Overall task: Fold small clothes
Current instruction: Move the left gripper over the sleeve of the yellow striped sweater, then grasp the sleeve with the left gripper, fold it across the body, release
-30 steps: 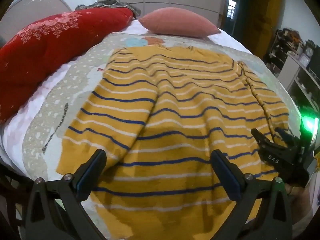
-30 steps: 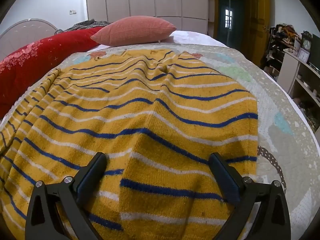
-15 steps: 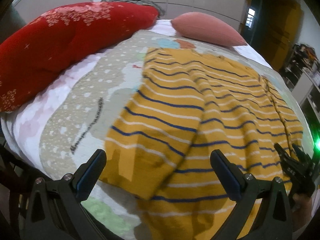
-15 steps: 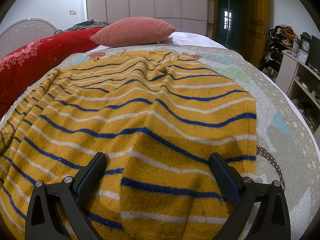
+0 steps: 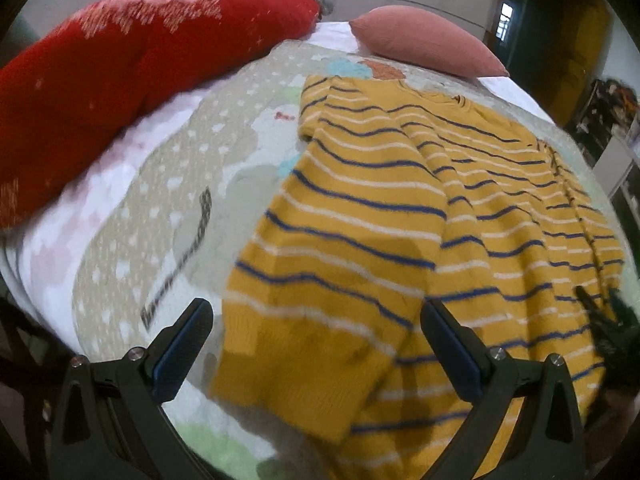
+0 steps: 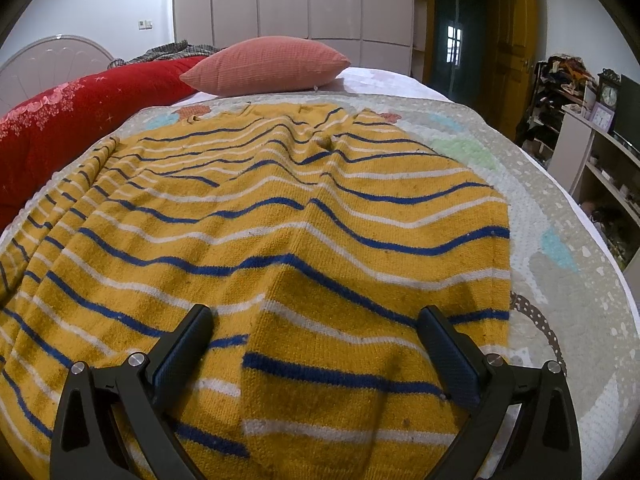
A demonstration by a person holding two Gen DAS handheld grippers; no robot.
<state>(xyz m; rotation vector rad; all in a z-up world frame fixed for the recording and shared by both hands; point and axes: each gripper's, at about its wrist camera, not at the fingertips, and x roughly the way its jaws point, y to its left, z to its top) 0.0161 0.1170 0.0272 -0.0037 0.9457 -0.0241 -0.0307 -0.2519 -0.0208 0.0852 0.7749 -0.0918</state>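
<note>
A yellow sweater (image 5: 400, 240) with blue and white stripes lies spread on a patterned bed cover (image 5: 168, 184). Its left sleeve is folded in over the body. My left gripper (image 5: 316, 344) hovers open above the sweater's lower left corner, nothing between its fingers. In the right wrist view the same sweater (image 6: 280, 220) fills the middle, with a raised crease running up its centre. My right gripper (image 6: 316, 344) stands open over the sweater's hem near its right edge, empty. The right gripper's dark tip (image 5: 604, 320) shows at the far right of the left wrist view.
A red quilt (image 5: 120, 60) lies rolled along the left side of the bed, and a pink pillow (image 6: 268, 66) sits at the head. White shelves (image 6: 592, 160) with a clock stand to the right of the bed. Wardrobe doors line the back wall.
My left gripper has swung left, from over the sweater's middle to its lower left corner. The right gripper has stayed almost still. The sweater has not visibly moved.
</note>
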